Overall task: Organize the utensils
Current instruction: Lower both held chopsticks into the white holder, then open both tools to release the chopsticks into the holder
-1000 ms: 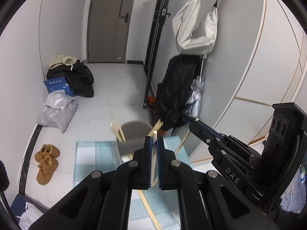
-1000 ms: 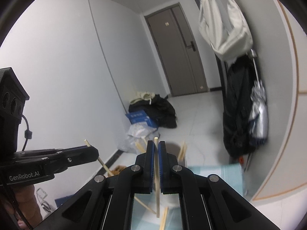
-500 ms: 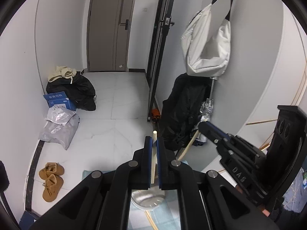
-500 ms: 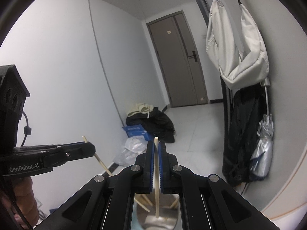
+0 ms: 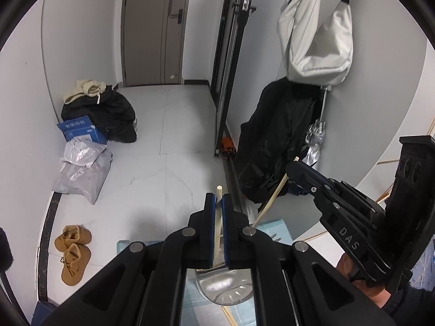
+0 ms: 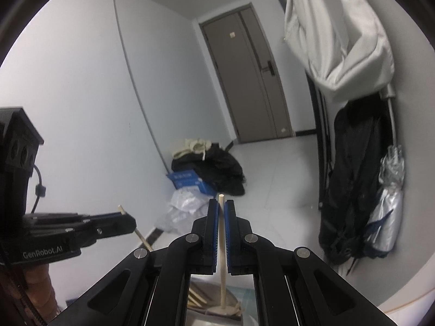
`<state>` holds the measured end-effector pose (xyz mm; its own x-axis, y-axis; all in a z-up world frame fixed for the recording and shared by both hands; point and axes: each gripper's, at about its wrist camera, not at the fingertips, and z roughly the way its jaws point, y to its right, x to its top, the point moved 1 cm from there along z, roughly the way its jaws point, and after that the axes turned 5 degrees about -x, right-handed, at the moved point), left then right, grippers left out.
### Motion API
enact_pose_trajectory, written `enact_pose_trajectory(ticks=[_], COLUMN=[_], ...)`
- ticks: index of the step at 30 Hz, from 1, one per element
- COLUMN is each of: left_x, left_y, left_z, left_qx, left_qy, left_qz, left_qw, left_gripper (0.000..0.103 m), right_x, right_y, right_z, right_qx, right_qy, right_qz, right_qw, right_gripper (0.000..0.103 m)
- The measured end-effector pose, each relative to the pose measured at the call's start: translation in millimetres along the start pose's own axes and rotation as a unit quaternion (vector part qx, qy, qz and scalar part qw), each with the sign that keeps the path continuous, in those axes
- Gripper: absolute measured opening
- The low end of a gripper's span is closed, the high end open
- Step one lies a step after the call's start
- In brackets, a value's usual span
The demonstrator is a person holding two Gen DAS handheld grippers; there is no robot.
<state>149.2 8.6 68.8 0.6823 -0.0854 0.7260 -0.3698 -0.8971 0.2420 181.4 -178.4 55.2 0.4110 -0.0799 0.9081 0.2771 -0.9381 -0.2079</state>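
Observation:
In the left wrist view my left gripper is shut on a pale wooden chopstick that stands nearly upright between the blue pads. Right below the jaws is the round metal utensil holder, standing on a light blue mat. At the right, my right gripper holds a second chopstick at a slant. In the right wrist view my right gripper is shut on its chopstick, whose lower end reaches down into the holder beside other sticks. The left gripper shows at the left.
On the white tiled floor lie brown boots, grey plastic parcels, a blue box and a heap of dark clothes. A black coat, a silver umbrella and a white bag hang at the right wall.
Both grippers have travelled forward with their chopsticks. The holder has slid from ahead of the jaws to right beneath them, and most of the mat has dropped out of view.

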Motion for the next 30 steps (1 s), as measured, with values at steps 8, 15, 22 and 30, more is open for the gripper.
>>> enact_pose_trajectory(ticks=[8, 15, 22, 30], left_x=[-11, -23, -34, -50], left_y=[-8, -10, -9, -5], left_z=[15, 26, 33, 11], left_qx=[-0.012, -0.020, -0.024, 0.001], left_qy=[-0.015, -0.026, -0.042, -0.009], left_qz=[-0.008, -0.015, -0.022, -0.040], left_qw=[0.9998, 0.9993, 0.9986, 0.9992], left_gripper=[0.001, 0.001, 0.001, 0.054], right_x=[-24, -46, -67, -68], right_y=[0, 0, 6, 12], right_z=[13, 22, 22, -14], right_qx=[0.009, 0.009, 0.005, -0.012], right_qy=[-0.028, -0.062, -0.101, -0.082], right_qz=[0.002, -0.002, 0.009, 0.018], right_qw=[1.000, 0.998, 0.995, 0.996], right_gripper=[0.004, 0.004, 0.007, 0.023])
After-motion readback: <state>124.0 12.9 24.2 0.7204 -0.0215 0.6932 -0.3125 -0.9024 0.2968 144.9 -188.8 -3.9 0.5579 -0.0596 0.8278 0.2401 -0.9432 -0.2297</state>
